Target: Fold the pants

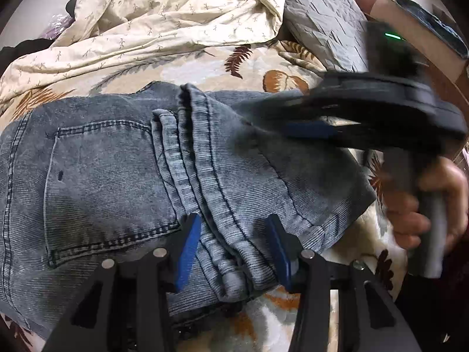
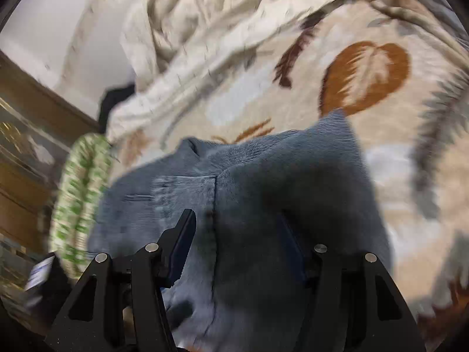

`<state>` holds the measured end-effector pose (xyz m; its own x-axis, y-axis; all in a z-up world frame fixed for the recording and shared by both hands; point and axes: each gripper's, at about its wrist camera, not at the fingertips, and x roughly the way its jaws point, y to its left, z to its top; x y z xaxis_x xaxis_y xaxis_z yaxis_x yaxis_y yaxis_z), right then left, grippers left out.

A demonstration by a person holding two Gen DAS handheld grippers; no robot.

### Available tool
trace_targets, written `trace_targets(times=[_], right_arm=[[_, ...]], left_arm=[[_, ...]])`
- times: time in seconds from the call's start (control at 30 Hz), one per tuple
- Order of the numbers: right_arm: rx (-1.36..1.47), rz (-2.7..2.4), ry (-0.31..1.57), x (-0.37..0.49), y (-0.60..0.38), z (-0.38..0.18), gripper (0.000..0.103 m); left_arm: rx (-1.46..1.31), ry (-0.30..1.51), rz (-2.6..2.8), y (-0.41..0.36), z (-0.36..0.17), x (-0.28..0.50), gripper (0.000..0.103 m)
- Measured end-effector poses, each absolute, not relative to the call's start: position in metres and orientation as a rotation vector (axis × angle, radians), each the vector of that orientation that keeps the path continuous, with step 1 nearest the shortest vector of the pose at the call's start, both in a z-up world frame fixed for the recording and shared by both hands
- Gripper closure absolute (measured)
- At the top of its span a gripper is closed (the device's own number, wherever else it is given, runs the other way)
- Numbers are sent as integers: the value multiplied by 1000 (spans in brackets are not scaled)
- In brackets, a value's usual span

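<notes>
A: What's hard to make out here?

B: The right hand-held gripper [image 1: 307, 130] is a smear of motion in the left wrist view, so its blue pads are barely readable there. The right wrist view is blurred too, and the jeans [image 2: 249, 205] run off its lower edge.

A: And the jeans themselves?

B: Faded blue-grey denim [image 1: 117, 182], finely ribbed, with dark stitching around a back pocket [image 1: 105, 187]. They lie folded on the bed, on a cream bedspread [image 1: 205, 67] printed with rust and brown leaves.

A: The grippers?

B: The left hand-held gripper [image 1: 231, 252] stands wide, its 2 fingers on either side of a bunched roll of hems and seams, not pinching it. The right hand-held gripper [image 2: 239, 249] is also spread wide, fingers over the denim; contact is unclear.

A: Anything else?

B: A crumpled cream sheet [image 1: 164, 14] with small sprigs, and a grey quilted pillow [image 1: 325, 20] behind.
</notes>
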<state>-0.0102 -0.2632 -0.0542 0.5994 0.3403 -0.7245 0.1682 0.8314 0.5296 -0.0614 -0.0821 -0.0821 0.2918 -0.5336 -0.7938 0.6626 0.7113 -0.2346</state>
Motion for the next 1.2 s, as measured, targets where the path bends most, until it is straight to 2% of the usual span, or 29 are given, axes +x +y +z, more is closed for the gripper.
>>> trace_targets(times=[0.1,0.13,0.17,0.2,0.37,0.43,0.63,0.77,0.87,0.93,1.03,1.2], right_arm=[[425,65,964,20,-248,-66,46],[408,60,963,25,-246,-65,42],[407,65,971,30,-244,-64,33],[418,69,974,31,-244,-62,30],[456,75,912,21,-244,-42,31],[472,121,859,12,-239,-25,31],[455,255,805,-5,-197,7,31],[378,347,855,9,-137,29,31],[312,401,919,32,-85,46,31],[254,412,972,51,-48,54,31],[205,435,1067,76,-7,54,31],[111,380,1211,112,45,34,31]], left_arm=[[131,986,-804,-79,-84,-61,53],[122,980,-803,-78,-84,-63,53],[111,975,-806,-76,-84,-63,53],[101,965,-814,-74,-83,-64,53],[-100,973,-918,-31,-63,-62,54],[-138,925,-890,-1,-46,-63,53],[-240,779,-477,124,-20,-67,49],[-335,751,-215,182,-28,-69,43],[-381,781,-229,186,-34,-68,39],[-392,795,-252,178,-39,-65,30],[-414,840,-271,174,-51,-61,27],[-468,949,-332,157,-77,-44,29]])
